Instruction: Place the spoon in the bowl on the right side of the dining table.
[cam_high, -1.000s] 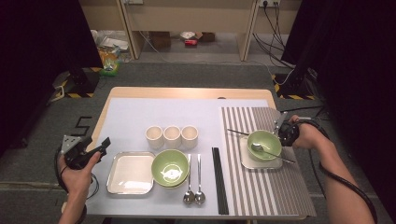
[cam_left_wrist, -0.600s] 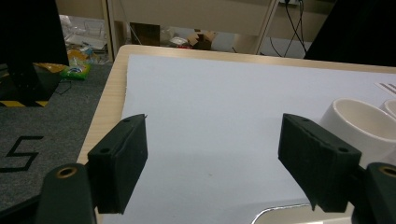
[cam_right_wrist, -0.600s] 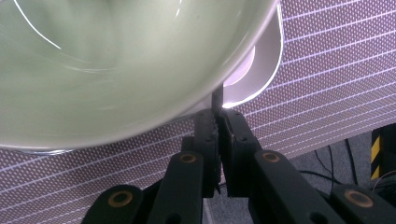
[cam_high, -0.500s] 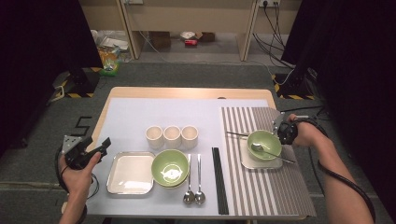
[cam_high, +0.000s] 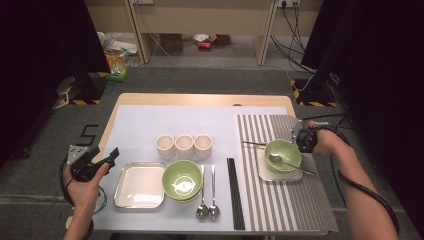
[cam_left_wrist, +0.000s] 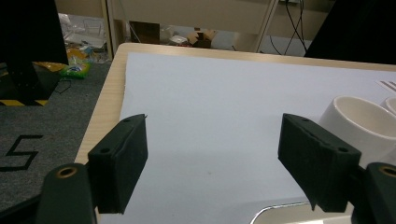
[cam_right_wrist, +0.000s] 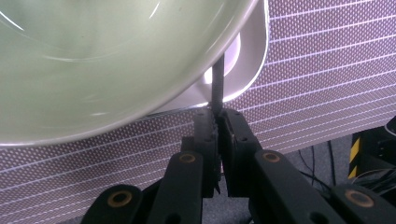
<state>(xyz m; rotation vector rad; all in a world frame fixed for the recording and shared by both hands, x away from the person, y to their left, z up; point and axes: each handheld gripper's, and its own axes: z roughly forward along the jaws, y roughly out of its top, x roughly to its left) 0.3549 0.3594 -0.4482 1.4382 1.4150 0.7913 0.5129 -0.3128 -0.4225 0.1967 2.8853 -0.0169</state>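
right tongs (cam_right_wrist: 215, 114): clenched on a thin black stick. I read it as a chopstick (cam_right_wrist: 217, 84). The grip is at its very end, with the jaws meeting flat on it.
chopstick run: it goes straight ahead from the jaw tips, over the steel tray (cam_right_wrist: 254, 56), and disappears behind the green bowl (cam_right_wrist: 116, 60). In the high view its far end (cam_high: 252, 144) pokes out on the bowl's other side, over the striped mat (cam_high: 290, 210).
bowl: just ahead of the jaws and off to one side. I can't tell whether the stick touches its wall.
handling: my guess is it's light, stiff and smooth, so it will swivel in an end grip. I'd take it further in from the tip, squeeze gently and keep it level.
risk: dragging it could nudge the bowl, which has a spoon (cam_high: 278, 159) resting inside. I'd lift it clear before any sideways move.
left tongs (cam_left_wrist: 215, 140): released, jaws wide apart with nothing between them, held over the near table edge.
ahead of left tongs: the corner of a second steel tray (cam_left_wrist: 280, 215) sits just under the jaws. Beyond it is bare white table cover (cam_left_wrist: 210, 93), with a white cup (cam_left_wrist: 359, 121) past the right-hand jaw.
spare chopsticks: a black pair (cam_high: 235, 192) lies well apart from both tongs, between the two spoons (cam_high: 207, 192) and the striped mat.
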